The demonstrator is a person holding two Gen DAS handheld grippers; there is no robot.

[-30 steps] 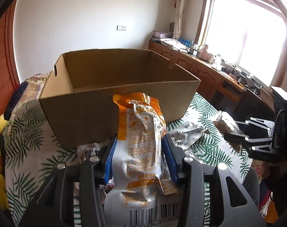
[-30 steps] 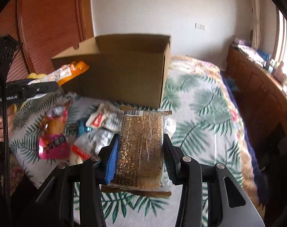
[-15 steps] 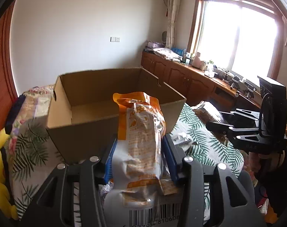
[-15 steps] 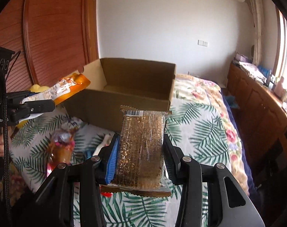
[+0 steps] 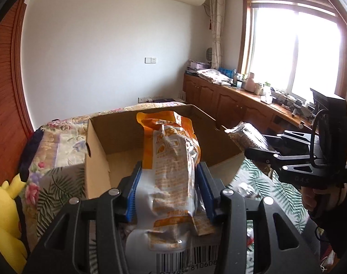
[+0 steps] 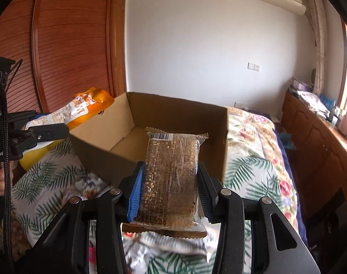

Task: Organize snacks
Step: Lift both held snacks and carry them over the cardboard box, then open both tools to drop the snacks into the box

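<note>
The left gripper (image 5: 169, 189) has its fingers clenched on an orange and white snack bag (image 5: 173, 164), held over the near edge of the open cardboard box (image 5: 118, 137) on the bed (image 6: 253, 141). The right gripper (image 6: 169, 189) grips a clear-wrapped seed bar (image 6: 171, 173) above the box's near wall. Only the right view shows loose wrappers (image 6: 164, 246) on the bedspread below; only the left shows the window (image 5: 297, 52) and a yellow plush toy (image 5: 4, 217).

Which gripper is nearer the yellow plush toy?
Left. The left gripper is just to the right of the yellow plush toy; the right gripper is farther off, beyond the left one on the side away from the toy.
</note>
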